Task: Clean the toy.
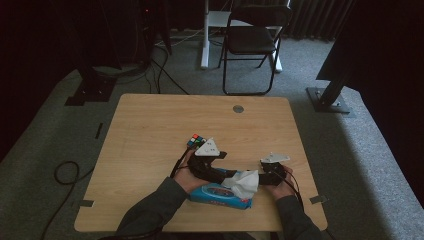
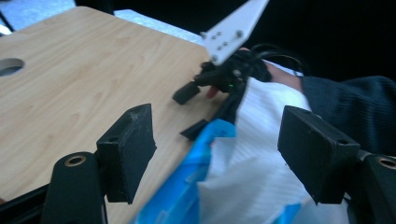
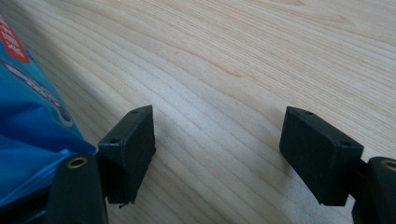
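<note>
Altogether one blue wipes pack (image 1: 220, 195) lies at the tabletop's (image 1: 150, 150) near edge, one white wipe (image 1: 243, 182) sticking up from it. One puzzle cube (image 1: 196, 141) beyond is half hidden by the left gripper (image 2: 217, 156). Both grippers, the right gripper (image 3: 217, 156) included, stand apart, holding nothing.

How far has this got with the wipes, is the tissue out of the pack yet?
Partly. A white wipe already sticks up out of the blue pack, but its lower end still sits in the opening. Right now the left gripper has its open jaws on either side of the wipe without pinching it, while the right gripper waits open over bare table beside the pack. Gripping and pulling it free looks left.
</note>
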Available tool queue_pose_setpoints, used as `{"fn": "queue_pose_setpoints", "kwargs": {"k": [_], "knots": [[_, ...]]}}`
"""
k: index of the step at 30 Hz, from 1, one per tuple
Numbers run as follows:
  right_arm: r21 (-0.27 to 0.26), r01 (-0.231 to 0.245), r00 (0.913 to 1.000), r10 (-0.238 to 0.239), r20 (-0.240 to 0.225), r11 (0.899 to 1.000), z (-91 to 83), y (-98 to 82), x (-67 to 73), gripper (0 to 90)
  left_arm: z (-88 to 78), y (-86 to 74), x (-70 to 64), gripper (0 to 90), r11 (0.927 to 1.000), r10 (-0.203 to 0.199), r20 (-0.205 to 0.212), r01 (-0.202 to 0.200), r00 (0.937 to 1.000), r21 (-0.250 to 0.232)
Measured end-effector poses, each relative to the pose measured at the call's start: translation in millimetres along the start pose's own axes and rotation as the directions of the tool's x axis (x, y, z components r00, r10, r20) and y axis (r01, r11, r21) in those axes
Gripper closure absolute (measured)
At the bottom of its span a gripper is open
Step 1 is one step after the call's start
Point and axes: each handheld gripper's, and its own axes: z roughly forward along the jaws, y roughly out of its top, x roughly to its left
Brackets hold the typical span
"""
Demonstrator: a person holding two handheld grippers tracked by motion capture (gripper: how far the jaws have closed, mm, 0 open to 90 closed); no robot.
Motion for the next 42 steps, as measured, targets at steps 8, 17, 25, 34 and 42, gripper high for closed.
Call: {"fn": "queue_pose_setpoints", "kwargs": {"k": [8, 17, 25, 34, 42], "knots": [[-0.002, 0.001, 1.0, -0.001, -0.001, 1.0, 0.3, 0.0, -0.2, 25.8, 10.7, -7.6, -13.1, 24.0, 0.9981, 0.037, 0.053, -0.04, 0.9979, 0.046], [-0.004, 0.0, 1.0, 0.0, -0.002, 1.0, 0.3, -0.3, -0.2, 25.7, 17.3, -11.5, -16.7, 49.5, 0.9928, 0.077, 0.096, -0.085, 0.9924, 0.084], [-0.005, 0.0, 1.0, 0.0, 0.0, 1.0, 0.3, -0.5, -0.4, 25.5, 13.6, -9.7, -12.9, 81.4, 0.9925, 0.073, 0.103, -0.082, 0.992, 0.09], [-0.005, -0.001, 1.0, 0.001, -0.001, 1.0, 0.4, -0.5, -0.3, 25.5, -4.5, -7.0, -4.7, 87.7, 0.9981, 0.056, 0.058, -0.057, 0.9967, 0.02], [-0.005, -0.002, 1.0, 0.002, -0.002, 1.0, 0.3, -0.4, -0.3, 25.5, -17.1, -7.7, 2.8, 88.3, 0.9991, 0.032, 0.028, -0.032, 0.9991, -0.028]]}}
